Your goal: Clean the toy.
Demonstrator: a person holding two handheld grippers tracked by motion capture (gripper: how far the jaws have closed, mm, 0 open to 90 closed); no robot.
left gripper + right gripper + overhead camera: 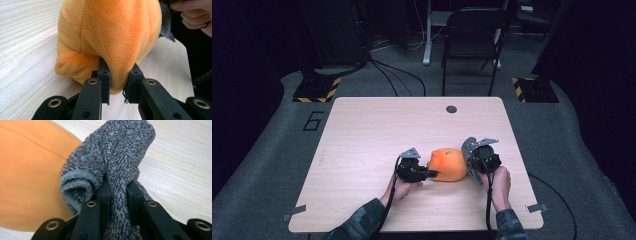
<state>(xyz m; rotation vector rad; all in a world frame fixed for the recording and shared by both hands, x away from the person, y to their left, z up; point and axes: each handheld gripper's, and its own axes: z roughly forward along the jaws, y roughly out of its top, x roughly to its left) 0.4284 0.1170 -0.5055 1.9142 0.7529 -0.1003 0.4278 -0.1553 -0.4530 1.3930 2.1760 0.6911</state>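
An orange plush toy lies on the wooden table, between the two hands. My left gripper comes at it from the left and is shut on a fold of its fabric; in the left gripper view the orange plush toy bulges between the two jaws of my left gripper. My right gripper is shut on a grey terry cloth right beside the toy's right side. In the right gripper view the grey cloth is bunched between the jaws of my right gripper, with the orange plush toy just behind it.
A dark round grommet is set in the table near its far edge. A black chair stands on the floor beyond the table. Cables trail from both grippers toward the person.
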